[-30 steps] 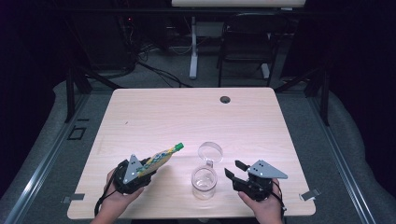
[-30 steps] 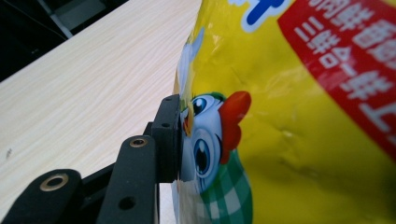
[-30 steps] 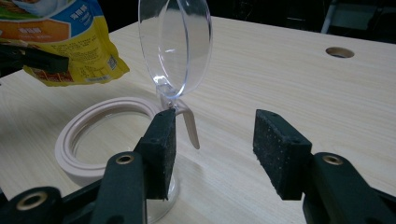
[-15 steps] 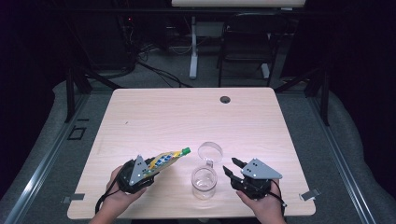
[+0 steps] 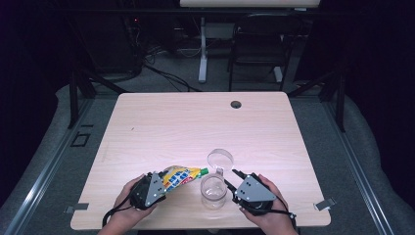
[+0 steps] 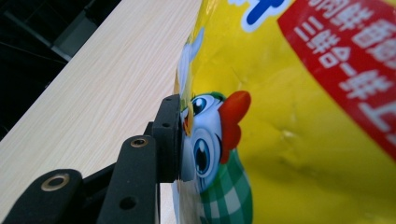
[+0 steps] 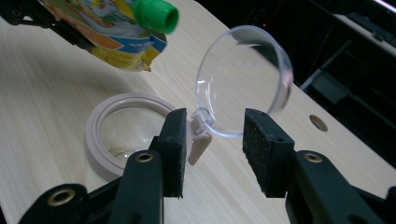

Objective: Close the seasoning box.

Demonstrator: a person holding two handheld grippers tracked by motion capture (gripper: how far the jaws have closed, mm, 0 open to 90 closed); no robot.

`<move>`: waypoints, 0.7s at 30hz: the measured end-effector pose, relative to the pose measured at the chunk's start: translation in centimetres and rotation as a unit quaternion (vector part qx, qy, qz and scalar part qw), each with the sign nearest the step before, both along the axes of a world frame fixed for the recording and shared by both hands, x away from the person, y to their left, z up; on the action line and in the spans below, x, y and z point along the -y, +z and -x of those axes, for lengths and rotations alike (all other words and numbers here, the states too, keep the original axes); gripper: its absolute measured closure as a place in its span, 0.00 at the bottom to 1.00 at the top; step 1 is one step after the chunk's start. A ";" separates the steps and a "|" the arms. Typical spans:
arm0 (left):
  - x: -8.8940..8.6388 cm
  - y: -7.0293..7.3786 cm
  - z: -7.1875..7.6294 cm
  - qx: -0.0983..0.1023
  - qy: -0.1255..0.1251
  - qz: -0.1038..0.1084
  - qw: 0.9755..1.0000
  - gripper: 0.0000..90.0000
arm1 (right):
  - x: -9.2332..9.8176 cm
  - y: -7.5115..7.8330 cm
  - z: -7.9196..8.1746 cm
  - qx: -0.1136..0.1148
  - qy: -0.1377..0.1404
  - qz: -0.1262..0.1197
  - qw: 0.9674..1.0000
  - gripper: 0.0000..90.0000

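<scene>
My left gripper (image 5: 167, 184) is shut on a yellow drink pouch (image 5: 180, 176) and holds it just above the table, with the green cap (image 5: 204, 171) pointing right. One pad (image 6: 169, 135) presses the printed side of the pouch (image 6: 303, 116). A clear jar (image 5: 214, 192) stands at the front centre with its hinged clear lid (image 5: 220, 158) swung open. In the right gripper view the jar's pale rim (image 7: 95, 140) lies low at the left. My right gripper (image 7: 212, 140) has just been closing. Its pads now pinch the lid (image 7: 243, 74) at its hinge end.
The light wooden table (image 5: 171, 127) has a small cable hole (image 5: 236, 104) near its far edge. A desk leg, a chair and cables stand on the dark floor beyond it. Metal brackets stick out at both front corners.
The right gripper moved left towards the jar and lifted a little, and its jaws narrowed around the lid's hinge. The pouch in the left gripper shifted slightly right and nearer the jar.
</scene>
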State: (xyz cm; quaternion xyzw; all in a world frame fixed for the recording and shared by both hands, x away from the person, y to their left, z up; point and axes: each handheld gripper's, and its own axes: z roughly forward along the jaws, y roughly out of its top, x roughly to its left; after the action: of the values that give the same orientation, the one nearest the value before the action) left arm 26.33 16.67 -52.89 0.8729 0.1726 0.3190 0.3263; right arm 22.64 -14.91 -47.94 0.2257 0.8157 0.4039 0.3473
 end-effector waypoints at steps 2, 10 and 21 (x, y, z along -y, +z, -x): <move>0.1 -0.1 0.1 0.001 -0.002 -0.003 1.000 0.68 | -0.4 -0.1 0.1 0.006 0.007 0.011 1.000 0.66; 0.2 -0.3 0.1 0.009 0.001 -0.008 1.000 0.68 | -1.4 -0.5 0.2 0.009 0.023 0.029 0.999 0.65; 0.3 -0.8 0.0 0.018 0.000 -0.026 1.000 0.68 | -1.8 -0.7 -0.1 0.006 0.024 0.027 0.999 0.65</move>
State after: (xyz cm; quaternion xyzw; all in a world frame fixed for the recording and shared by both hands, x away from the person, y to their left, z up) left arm 26.34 16.34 -53.66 0.8753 0.1587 0.3388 0.3065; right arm 22.77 -13.15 -48.62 0.1942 0.8292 0.3916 0.3485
